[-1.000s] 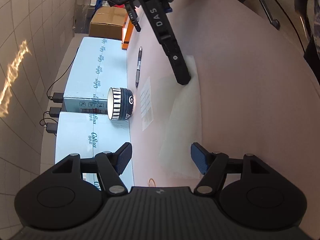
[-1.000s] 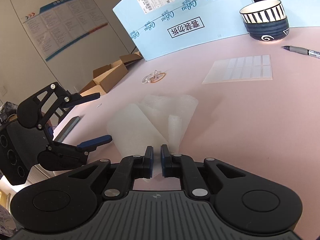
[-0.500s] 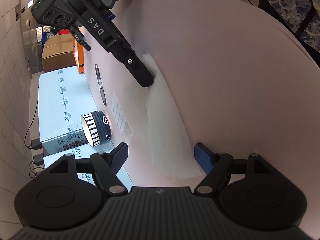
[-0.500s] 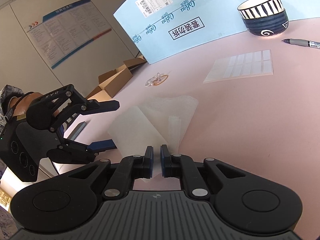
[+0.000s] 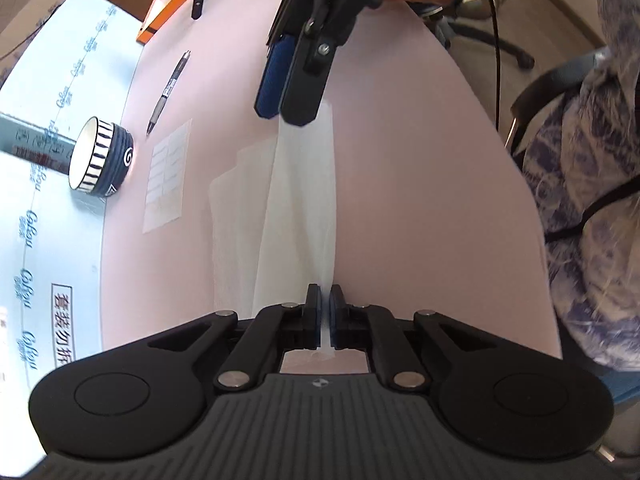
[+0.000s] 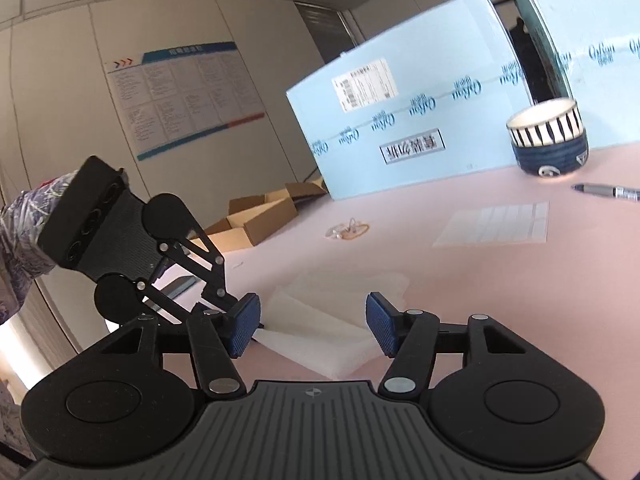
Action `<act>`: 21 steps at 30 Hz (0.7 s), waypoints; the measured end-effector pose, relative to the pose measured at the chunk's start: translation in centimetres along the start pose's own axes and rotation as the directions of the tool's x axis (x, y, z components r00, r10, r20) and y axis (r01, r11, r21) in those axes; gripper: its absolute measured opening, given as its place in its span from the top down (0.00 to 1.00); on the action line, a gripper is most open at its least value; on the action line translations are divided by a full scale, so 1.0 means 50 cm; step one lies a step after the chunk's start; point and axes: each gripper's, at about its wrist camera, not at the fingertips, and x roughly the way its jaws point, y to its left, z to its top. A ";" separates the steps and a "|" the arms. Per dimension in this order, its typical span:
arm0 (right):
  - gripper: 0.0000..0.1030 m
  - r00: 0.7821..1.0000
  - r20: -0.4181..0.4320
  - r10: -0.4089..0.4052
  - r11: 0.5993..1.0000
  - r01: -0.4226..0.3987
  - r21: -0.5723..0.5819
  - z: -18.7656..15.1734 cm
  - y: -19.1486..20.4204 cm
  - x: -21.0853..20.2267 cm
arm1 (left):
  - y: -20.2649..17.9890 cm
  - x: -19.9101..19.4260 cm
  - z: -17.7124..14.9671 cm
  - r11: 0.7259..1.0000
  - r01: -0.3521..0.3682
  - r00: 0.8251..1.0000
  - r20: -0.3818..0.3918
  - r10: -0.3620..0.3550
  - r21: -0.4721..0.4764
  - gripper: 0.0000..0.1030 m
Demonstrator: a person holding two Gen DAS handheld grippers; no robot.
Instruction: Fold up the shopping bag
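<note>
Here left gripper [image 5: 325, 312] pinches bag [image 5: 296, 208] edge; right gripper [image 6: 312, 326] gapes.

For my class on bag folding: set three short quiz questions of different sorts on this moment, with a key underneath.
1. True or false: the left gripper is shut on the white bag.
2. Which item lies nearest the striped bowl? A the pen; B the orange box; C the label sheet.
3. Fill in: the right gripper stands ____ with its pads off the bag.

Key: 1 true. 2 C. 3 open; its jaws have just been opening, and the bag lies on the pink table between them.
</note>
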 end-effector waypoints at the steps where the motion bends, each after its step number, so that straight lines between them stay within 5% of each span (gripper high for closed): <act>1: 0.45 0.999 0.020 -0.025 0.997 0.027 -0.067 0.003 0.018 -0.016 | -0.004 -0.005 -0.004 1.000 0.021 1.000 0.009 -0.021 -0.021 0.97; 5: 0.32 0.987 0.048 -0.156 0.895 0.161 -0.416 0.001 0.103 -0.056 | 0.011 -0.023 -0.021 0.976 0.153 0.986 0.083 -0.141 -0.152 0.96; 9: 0.32 0.982 0.005 -0.188 0.713 0.140 -0.687 -0.031 0.151 -0.045 | 0.020 -0.033 -0.033 0.955 0.201 0.976 0.126 -0.177 -0.217 0.94; 12: 0.32 0.964 -0.049 -0.260 0.515 0.096 -0.852 -0.071 0.165 0.008 | 0.024 -0.037 -0.042 0.946 0.211 0.974 0.137 -0.182 -0.245 0.94; 16: 0.36 0.952 -0.130 -0.278 0.395 -0.010 -0.919 -0.107 0.159 0.062 | 0.027 -0.043 -0.048 0.945 0.204 0.974 0.148 -0.170 -0.257 0.94; 18: 0.36 0.951 -0.129 -0.281 0.366 -0.018 -0.931 -0.110 0.158 0.077 | 0.032 -0.045 -0.050 0.943 0.197 0.975 0.157 -0.159 -0.267 0.94; 21: 0.50 0.943 -0.146 -0.300 0.345 -0.036 -0.938 -0.107 0.158 0.092 | 0.035 -0.050 -0.052 0.944 0.194 0.974 0.164 -0.154 -0.267 0.94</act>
